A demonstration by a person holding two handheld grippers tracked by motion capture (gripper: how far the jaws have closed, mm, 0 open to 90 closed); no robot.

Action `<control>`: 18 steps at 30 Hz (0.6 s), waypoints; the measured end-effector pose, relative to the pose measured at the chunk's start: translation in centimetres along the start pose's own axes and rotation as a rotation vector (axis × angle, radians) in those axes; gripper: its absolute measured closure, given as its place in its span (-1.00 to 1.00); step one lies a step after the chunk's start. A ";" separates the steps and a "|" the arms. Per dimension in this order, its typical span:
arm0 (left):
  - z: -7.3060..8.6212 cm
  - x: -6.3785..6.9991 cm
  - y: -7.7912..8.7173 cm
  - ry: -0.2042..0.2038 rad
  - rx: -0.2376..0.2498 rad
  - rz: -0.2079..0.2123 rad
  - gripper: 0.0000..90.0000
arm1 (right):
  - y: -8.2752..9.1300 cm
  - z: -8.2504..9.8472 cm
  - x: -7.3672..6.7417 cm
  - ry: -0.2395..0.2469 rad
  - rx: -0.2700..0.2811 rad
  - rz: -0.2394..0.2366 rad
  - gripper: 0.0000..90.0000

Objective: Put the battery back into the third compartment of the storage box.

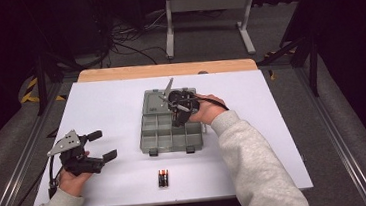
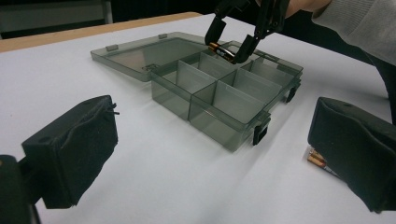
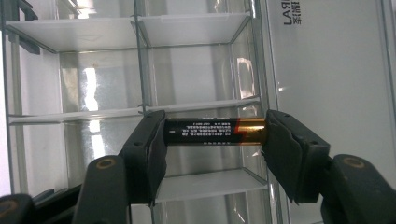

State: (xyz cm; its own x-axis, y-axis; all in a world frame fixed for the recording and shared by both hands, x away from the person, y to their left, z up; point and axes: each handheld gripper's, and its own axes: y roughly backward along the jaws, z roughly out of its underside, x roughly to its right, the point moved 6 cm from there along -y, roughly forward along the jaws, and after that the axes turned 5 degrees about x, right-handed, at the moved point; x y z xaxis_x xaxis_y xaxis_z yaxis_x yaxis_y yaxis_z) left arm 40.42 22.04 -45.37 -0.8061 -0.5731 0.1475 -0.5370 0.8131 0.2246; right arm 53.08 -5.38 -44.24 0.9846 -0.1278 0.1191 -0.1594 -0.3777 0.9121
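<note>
A grey see-through organizer box lies open mid-table, its lid flat behind it. My right gripper hangs over the compartments beside the lid, shut on a black-and-gold battery held end to end between its pads. In the left gripper view that battery sits just above the box rim. Two more batteries lie side by side on the white table near the front edge. My left gripper rests open at the table's left, with nothing between its jaws.
The white tabletop ends in a wooden strip at the back. Beyond it are a white table frame and cables on the floor. The person's grey sleeve reaches across the right front.
</note>
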 end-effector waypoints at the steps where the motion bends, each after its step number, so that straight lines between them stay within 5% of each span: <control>1: 0.0 0.0 0.0 0.000 0.000 0.000 -0.96 | 0.0 0.0 0.0 0.001 -0.003 -0.001 -0.09; 18: 0.0 0.0 0.0 0.001 0.001 -0.003 -0.96 | -0.4 -0.2 -0.4 0.013 -0.006 -0.015 0.04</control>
State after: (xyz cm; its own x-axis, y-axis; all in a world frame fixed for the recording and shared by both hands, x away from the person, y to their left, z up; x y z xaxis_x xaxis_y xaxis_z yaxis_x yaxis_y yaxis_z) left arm 40.41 21.99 -45.39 -0.8042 -0.5756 0.1480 -0.5397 0.8116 0.2238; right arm 52.77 -5.01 -44.56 0.9878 -0.1098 0.1104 -0.1440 -0.3744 0.9160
